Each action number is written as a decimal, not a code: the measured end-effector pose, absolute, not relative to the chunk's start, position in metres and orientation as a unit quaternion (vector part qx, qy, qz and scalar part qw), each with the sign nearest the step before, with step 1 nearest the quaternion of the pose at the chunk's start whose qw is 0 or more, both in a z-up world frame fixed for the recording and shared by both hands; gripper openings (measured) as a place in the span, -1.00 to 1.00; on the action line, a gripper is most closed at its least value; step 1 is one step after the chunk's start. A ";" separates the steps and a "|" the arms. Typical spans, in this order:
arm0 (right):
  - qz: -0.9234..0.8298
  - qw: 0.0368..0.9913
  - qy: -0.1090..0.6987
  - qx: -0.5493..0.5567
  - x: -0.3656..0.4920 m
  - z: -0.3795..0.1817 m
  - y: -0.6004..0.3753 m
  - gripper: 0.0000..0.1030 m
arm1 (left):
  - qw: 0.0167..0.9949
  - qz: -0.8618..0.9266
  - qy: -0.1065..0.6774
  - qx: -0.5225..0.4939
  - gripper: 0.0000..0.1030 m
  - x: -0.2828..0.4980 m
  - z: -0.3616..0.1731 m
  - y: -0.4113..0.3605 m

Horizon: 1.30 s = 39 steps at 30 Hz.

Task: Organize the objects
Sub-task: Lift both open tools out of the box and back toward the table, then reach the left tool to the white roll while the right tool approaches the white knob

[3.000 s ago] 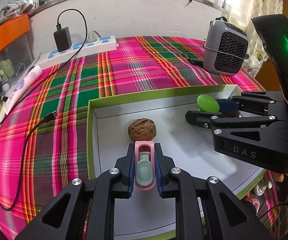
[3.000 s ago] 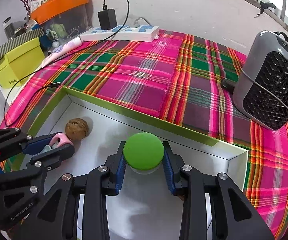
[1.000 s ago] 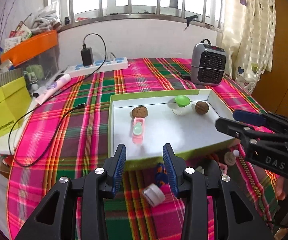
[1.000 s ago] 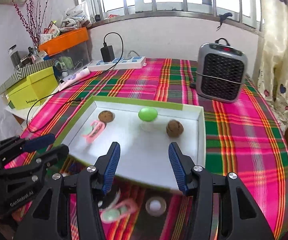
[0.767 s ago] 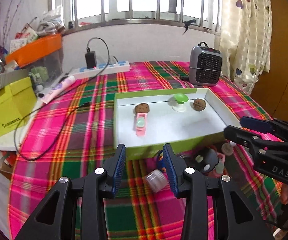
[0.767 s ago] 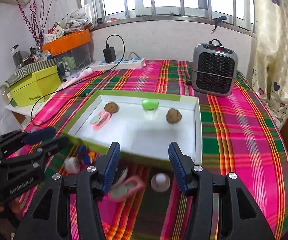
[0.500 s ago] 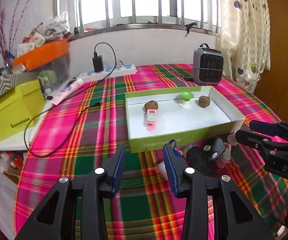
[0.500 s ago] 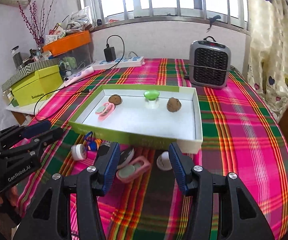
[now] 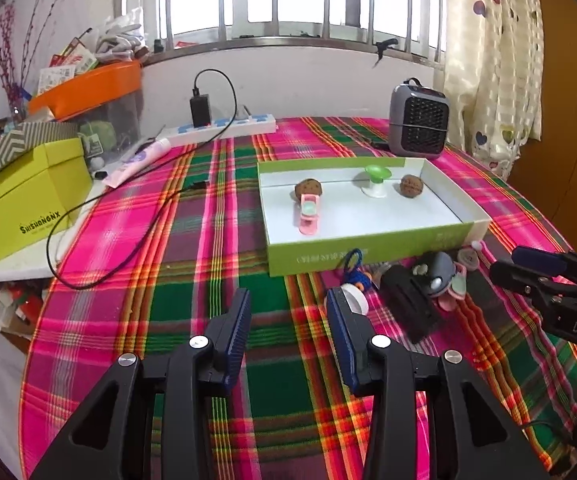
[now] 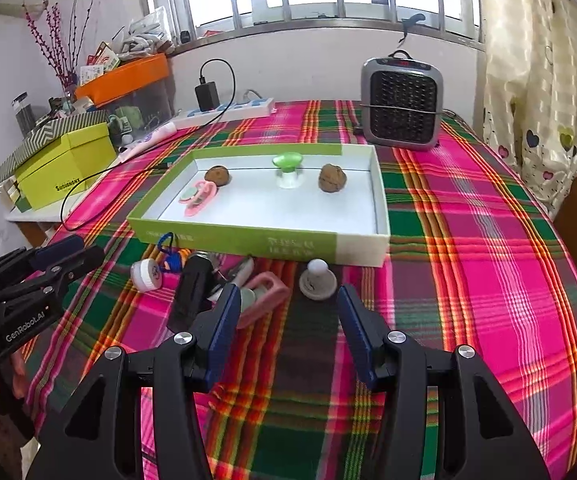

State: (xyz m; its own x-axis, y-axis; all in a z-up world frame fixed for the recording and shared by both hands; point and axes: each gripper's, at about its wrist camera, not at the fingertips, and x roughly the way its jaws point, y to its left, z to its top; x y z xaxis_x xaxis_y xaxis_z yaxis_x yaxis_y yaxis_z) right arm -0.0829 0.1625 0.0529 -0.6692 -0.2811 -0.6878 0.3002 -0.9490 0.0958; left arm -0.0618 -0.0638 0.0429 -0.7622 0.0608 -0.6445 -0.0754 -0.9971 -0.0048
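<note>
A green-sided box lid with a white floor (image 9: 368, 256) (image 10: 248, 240) holds two walnuts (image 9: 308, 189) (image 9: 411, 186), a pink clip (image 9: 309, 216) (image 10: 198, 198) and a green-topped suction cup (image 9: 374, 178) (image 10: 287, 168). Loose items lie on the cloth in front of it: a white round cap (image 10: 146, 275), a blue keyring (image 10: 170, 258), a black case (image 10: 192, 292), a pink clip (image 10: 262, 298) and a white knob (image 10: 317, 278). My left gripper (image 9: 288, 322) is open and empty, short of the lid. My right gripper (image 10: 284, 322) is open and empty above the loose items.
A grey heater (image 10: 402, 106) stands behind the lid. A power strip with a charger (image 9: 224, 126), a cable (image 9: 128, 216), a tube (image 9: 136, 162), a yellow-green box (image 9: 20, 204) and an orange-lidded bin (image 9: 88, 88) line the back and left. The table edge curves in front.
Both grippers let go of the pink clip and the green suction cup inside the lid, opened, and pulled back and up. The loose items in front of the lid have come into view.
</note>
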 end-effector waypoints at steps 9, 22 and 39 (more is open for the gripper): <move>-0.909 0.156 0.021 0.385 -0.090 0.047 0.175 0.00 | 0.058 0.924 -0.036 -0.376 -0.16 -0.064 0.027 -0.072; -0.891 0.180 0.034 0.415 -0.114 0.029 0.182 0.00 | 0.105 0.908 -0.055 -0.401 -0.07 -0.085 0.019 -0.058; -0.877 0.199 0.085 0.428 -0.136 0.022 0.170 0.01 | 0.094 0.900 -0.043 -0.423 -0.07 -0.105 0.010 -0.052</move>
